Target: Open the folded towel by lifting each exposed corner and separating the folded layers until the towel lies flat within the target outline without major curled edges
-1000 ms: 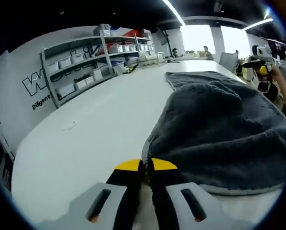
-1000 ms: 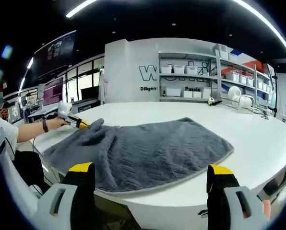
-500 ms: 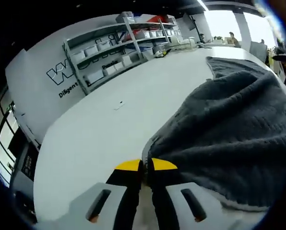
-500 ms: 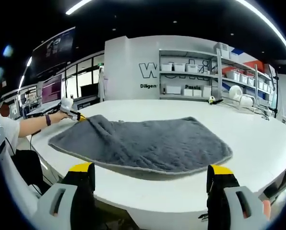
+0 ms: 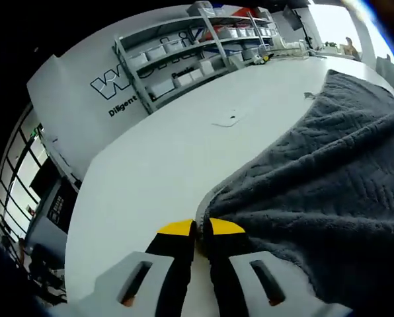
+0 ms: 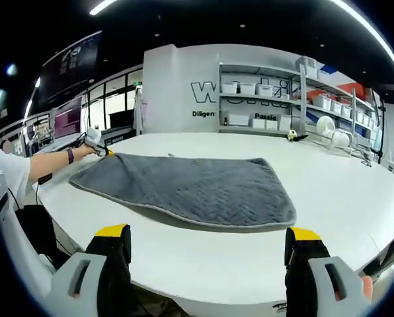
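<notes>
A dark grey towel (image 6: 190,188) with a woven pattern lies spread over the white table (image 6: 203,257). My left gripper (image 5: 200,228) is shut on the towel's corner (image 5: 213,201), and the cloth (image 5: 322,172) stretches away to the right in the left gripper view. In the right gripper view that same left gripper (image 6: 98,146) shows at the towel's far left corner, held by a person's hand. My right gripper (image 6: 207,239) is open, wide apart, holding nothing, and hangs above the table's near edge, short of the towel's near hem (image 6: 210,223).
Shelving with white bins (image 6: 283,105) stands against the far wall with lettering. A small mark or scrap (image 5: 225,121) lies on the table beyond the towel. A person's sleeve (image 6: 2,181) shows at the left. The table edge (image 5: 78,218) drops off to the left in the left gripper view.
The left gripper has pulled its corner outward, and the bunched fold has flattened, so the towel now lies spread and thinner. The right gripper stayed open and nearly still.
</notes>
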Motion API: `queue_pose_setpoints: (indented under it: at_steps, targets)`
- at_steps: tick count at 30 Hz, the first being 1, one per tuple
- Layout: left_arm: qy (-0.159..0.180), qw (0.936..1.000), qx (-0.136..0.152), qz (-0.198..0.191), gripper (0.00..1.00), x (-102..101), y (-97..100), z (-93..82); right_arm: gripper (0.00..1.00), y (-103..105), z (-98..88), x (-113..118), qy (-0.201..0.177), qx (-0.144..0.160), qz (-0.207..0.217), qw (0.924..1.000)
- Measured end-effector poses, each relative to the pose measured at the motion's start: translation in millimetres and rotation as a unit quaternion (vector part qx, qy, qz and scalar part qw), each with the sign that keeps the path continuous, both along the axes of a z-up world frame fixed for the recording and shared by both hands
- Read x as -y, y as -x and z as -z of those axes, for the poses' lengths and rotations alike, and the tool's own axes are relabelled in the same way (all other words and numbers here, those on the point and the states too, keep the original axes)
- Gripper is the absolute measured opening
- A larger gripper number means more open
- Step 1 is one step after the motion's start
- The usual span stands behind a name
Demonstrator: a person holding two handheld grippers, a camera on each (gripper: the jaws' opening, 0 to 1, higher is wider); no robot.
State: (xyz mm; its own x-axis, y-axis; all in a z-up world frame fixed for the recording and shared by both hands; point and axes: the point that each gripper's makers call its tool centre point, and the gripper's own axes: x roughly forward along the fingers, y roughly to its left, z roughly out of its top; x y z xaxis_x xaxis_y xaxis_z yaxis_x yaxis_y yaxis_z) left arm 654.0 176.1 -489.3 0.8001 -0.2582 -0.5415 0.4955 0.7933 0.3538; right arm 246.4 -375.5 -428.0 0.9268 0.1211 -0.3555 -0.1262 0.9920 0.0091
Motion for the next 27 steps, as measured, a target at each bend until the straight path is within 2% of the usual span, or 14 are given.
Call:
queue_pose_setpoints:
  at_steps: [2,4,6,10,12,14,16,17,19,22,25,27]
  targets:
    - [-0.003,1.0000,0.005,-0.003,0.12,-1.9,-0.6,-1.1,0.99,-4.7,-1.7,-1.0,0.003,-0.001,-0.006,1.0000]
    - [-0.034,0.9986,0.033,-0.022,0.19,-12.0,1.1,-11.7,0.99,-9.5,-4.3,-2.3,0.008,0.001,-0.015,0.9999]
    - [-0.031,0.9986,0.037,-0.023,0.23,-12.8,9.0,-19.1,0.97,-15.4,-10.3,-1.9,0.017,0.012,-0.026,0.9994]
    - [0.029,0.9966,0.066,-0.039,0.29,-11.9,33.4,-54.7,0.97,-20.2,-26.0,6.5,0.040,0.030,-0.036,0.9981]
    - [0.073,0.9942,0.070,-0.037,0.37,-6.3,52.1,-69.9,0.97,-20.6,-32.2,10.9,0.045,0.041,-0.040,0.9973]
    - [0.122,0.9905,0.060,-0.020,0.44,4.8,75.1,-76.8,0.97,-20.7,-34.6,15.3,0.053,0.046,-0.042,0.9967]
    - [0.169,0.9846,0.043,0.004,0.50,18.6,103.8,-76.7,0.97,-20.6,-32.6,20.2,0.061,0.041,-0.042,0.9964]
    - [0.175,0.9838,0.040,0.007,0.53,20.4,107.9,-75.9,0.97,-20.6,-32.0,21.1,0.063,0.039,-0.042,0.9964]
    - [0.205,0.9783,0.019,0.026,0.60,30.6,133.5,-68.6,0.97,-20.8,-26.1,25.7,0.069,0.029,-0.042,0.9963]
    - [0.232,0.9716,-0.001,0.045,0.71,41.7,161.7,-59.6,0.96,-21.3,-16.5,26.5,0.077,0.014,-0.050,0.9957]
    - [0.228,0.9713,0.016,0.064,0.78,49.3,183.7,-56.5,0.96,-25.2,-7.7,25.6,0.085,0.005,-0.053,0.9949]
    - [0.226,0.9713,0.019,0.070,0.84,53.1,195.1,-53.8,0.96,-29.8,-5.5,22.8,0.075,0.005,-0.059,0.9955]
